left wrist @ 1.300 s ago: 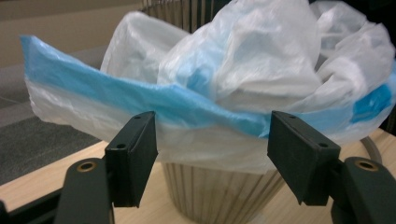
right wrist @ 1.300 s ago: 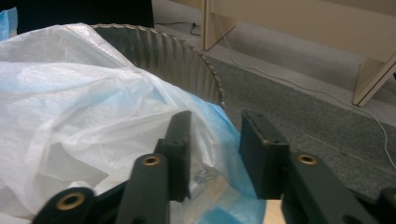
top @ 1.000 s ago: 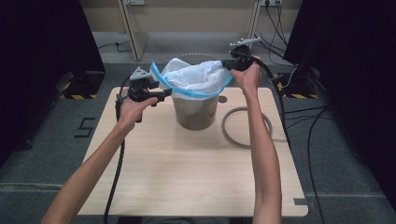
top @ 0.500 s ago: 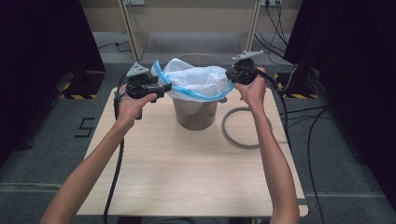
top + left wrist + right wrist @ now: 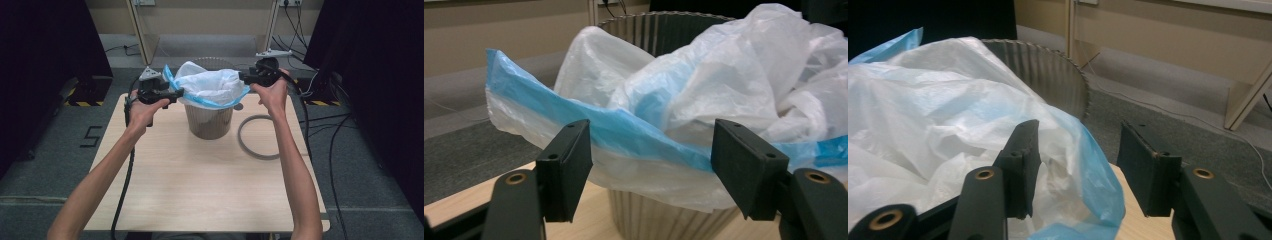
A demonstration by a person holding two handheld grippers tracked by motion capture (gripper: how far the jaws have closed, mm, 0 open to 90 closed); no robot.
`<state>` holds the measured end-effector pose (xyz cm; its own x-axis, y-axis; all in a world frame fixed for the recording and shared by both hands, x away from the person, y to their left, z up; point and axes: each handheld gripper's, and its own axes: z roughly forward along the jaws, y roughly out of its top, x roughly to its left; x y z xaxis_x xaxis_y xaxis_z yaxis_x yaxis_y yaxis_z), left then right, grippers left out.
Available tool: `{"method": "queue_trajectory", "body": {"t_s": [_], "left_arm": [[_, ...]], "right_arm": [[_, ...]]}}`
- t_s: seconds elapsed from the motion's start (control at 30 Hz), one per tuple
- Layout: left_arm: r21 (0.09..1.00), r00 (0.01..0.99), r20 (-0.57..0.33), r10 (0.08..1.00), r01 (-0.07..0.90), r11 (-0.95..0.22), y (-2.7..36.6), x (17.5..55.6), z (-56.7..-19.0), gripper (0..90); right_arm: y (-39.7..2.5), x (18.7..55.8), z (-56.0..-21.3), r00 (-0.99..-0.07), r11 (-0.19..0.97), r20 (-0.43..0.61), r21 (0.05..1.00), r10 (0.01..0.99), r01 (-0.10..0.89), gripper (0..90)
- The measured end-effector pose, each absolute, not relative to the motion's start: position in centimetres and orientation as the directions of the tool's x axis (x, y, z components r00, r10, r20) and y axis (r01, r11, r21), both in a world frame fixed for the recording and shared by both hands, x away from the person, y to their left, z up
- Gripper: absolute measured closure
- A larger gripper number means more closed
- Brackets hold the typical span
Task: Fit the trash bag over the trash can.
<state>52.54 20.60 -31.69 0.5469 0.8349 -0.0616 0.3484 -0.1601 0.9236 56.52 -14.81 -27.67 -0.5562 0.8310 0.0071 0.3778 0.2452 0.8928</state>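
Since 0.5 s ago, both hand-held grippers' jaws parted, bag [image 5: 212,86] released

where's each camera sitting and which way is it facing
High view: above the person's side, facing forward and down on the table; both forearms and hand-held grippers show.
Left gripper view: on the left hand-held gripper, facing the bag in the bin; open jaws show.
Right gripper view: on the right hand-held gripper, facing the bag's edge; open jaws show.
All share bag and bin.
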Motion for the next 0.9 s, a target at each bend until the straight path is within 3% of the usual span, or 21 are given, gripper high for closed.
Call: {"method": "queue_trajectory", "body": {"t_s": [0.4,0.63,0.73,0.9], "left_arm": [[0.906,0.471,-0.074,0.879,0.401,-0.139,21.9,55.5,-31.1,33.8],[0.905,0.435,-0.060,0.898,0.404,-0.136,21.7,56.8,-30.8,34.5],[0.907,0.420,-0.022,0.907,0.390,-0.158,21.4,57.1,-30.6,34.4],[0.909,0.419,-0.032,0.907,0.390,-0.148,21.5,56.9,-30.7,33.0]], "right_arm": [[-13.2,56.9,-26.7,-0.571,0.282,-0.004,0.872,0.821,0.400,44.6],[-13.6,59.0,-25.7,-0.541,0.249,0.030,0.865,0.841,0.435,42.4],[-12.8,60.6,-26.2,-0.582,0.289,0.038,0.841,0.812,0.458,41.8],[-11.3,60.6,-26.9,-0.652,0.331,0.041,0.836,0.757,0.437,41.4]]}}
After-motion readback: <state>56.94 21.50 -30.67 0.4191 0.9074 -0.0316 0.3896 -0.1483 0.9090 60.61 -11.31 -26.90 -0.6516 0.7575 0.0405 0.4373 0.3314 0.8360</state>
